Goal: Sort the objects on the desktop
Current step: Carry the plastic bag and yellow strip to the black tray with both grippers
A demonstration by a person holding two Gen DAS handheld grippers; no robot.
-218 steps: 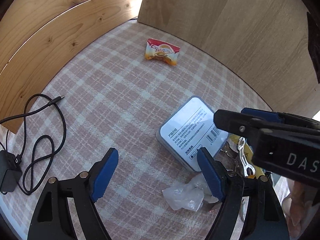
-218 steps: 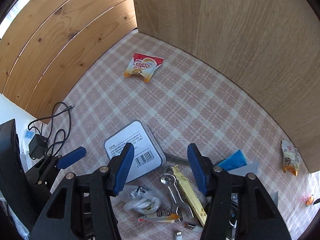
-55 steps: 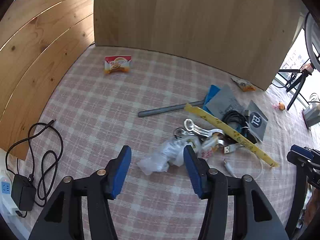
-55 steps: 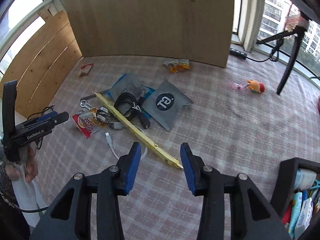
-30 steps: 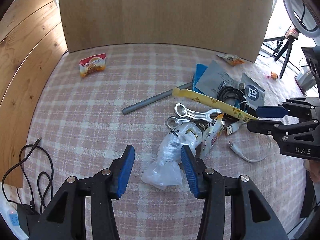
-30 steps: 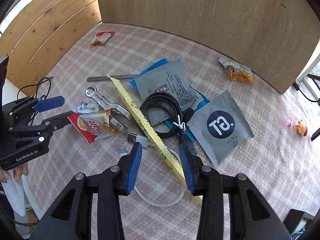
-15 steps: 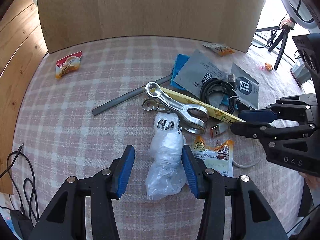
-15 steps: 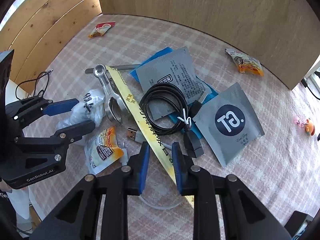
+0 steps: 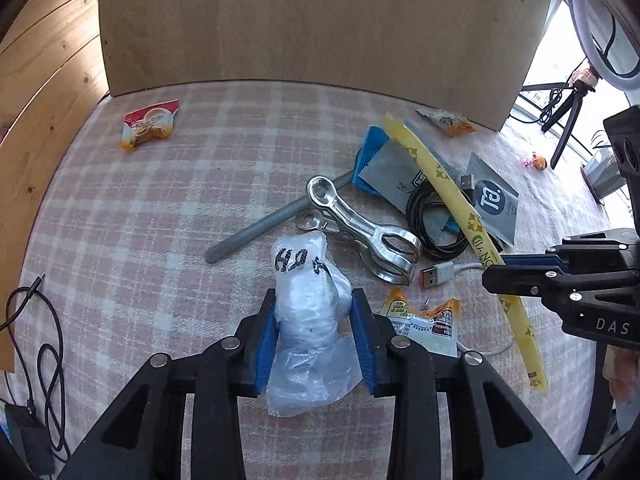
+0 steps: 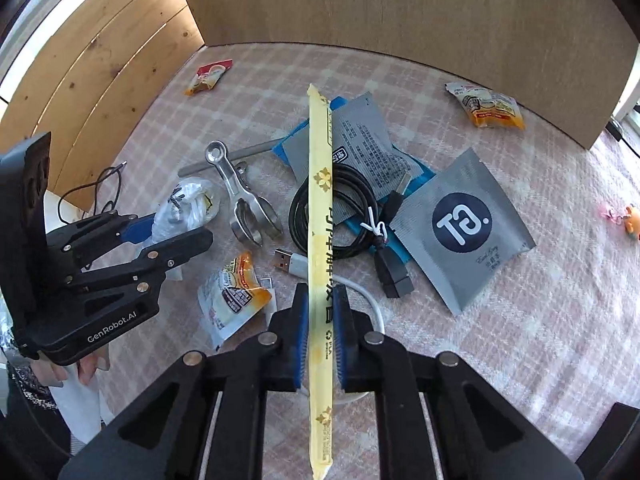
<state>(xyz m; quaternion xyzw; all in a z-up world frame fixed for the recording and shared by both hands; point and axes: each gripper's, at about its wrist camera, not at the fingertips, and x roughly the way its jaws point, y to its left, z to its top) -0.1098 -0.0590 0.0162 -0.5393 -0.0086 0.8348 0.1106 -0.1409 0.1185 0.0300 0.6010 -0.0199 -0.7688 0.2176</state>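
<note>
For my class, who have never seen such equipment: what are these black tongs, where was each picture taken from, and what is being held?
No robot: a person holds one hand-operated claw in each hand, each with a camera looking along its fingers. In the left camera's picture, the left claw has just been closing on a crumpled clear plastic bag. In the right camera's, the right claw has just been closing on a long yellow sachet. On the checked cloth also lie a metal clip, a coiled black cable, grey pouches and snack packets.

Right hand-held gripper just closed on yellow sleeve.
</note>
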